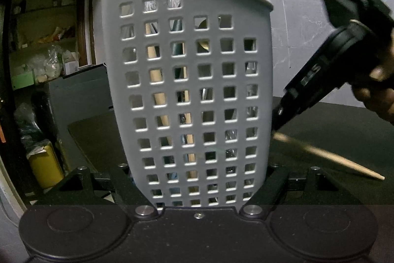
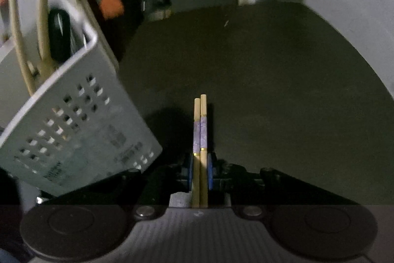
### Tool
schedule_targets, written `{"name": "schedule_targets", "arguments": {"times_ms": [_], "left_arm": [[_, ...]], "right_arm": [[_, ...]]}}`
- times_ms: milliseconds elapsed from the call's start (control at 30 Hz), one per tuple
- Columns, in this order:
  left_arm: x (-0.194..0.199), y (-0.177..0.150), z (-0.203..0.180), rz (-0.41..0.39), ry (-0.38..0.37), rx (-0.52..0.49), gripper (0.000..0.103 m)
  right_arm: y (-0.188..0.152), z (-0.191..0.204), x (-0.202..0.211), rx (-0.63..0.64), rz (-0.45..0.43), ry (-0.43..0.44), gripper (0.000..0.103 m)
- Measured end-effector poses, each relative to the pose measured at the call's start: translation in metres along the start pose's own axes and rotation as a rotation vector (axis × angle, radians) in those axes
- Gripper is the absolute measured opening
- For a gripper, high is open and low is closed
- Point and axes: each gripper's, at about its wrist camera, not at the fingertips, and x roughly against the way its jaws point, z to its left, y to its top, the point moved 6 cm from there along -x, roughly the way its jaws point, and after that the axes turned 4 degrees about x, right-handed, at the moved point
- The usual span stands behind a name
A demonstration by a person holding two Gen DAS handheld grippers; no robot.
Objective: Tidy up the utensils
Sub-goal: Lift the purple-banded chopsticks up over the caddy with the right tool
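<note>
Now right hand-held gripper (image 2: 200,169) clamping chopsticks (image 2: 200,125), grey caddy (image 2: 81,130) beside

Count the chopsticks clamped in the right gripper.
2. Both chopsticks lie side by side between the right gripper pads, tips pointing away over the dark table. More may sit hidden in the grey basket.

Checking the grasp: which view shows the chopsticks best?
Right wrist: the chopsticks lie side by side between the right gripper pads, purple bands visible. Left wrist shows only a blurred tapered end beyond the caddy.
</note>
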Motion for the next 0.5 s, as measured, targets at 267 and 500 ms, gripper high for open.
{"name": "schedule_targets", "arguments": {"times_ms": [267,500], "left_arm": [[-0.002,-0.001,-0.003,0.001,0.007,-0.013,0.078],[0.000,0.002,-0.007,0.003,0.010,-0.011,0.078]], "right_arm": [[-0.020,-0.018,0.057,-0.108,-0.436,0.122,0.013],[-0.003,-0.010,0.120,-0.074,-0.746,0.168,0.014]]}}
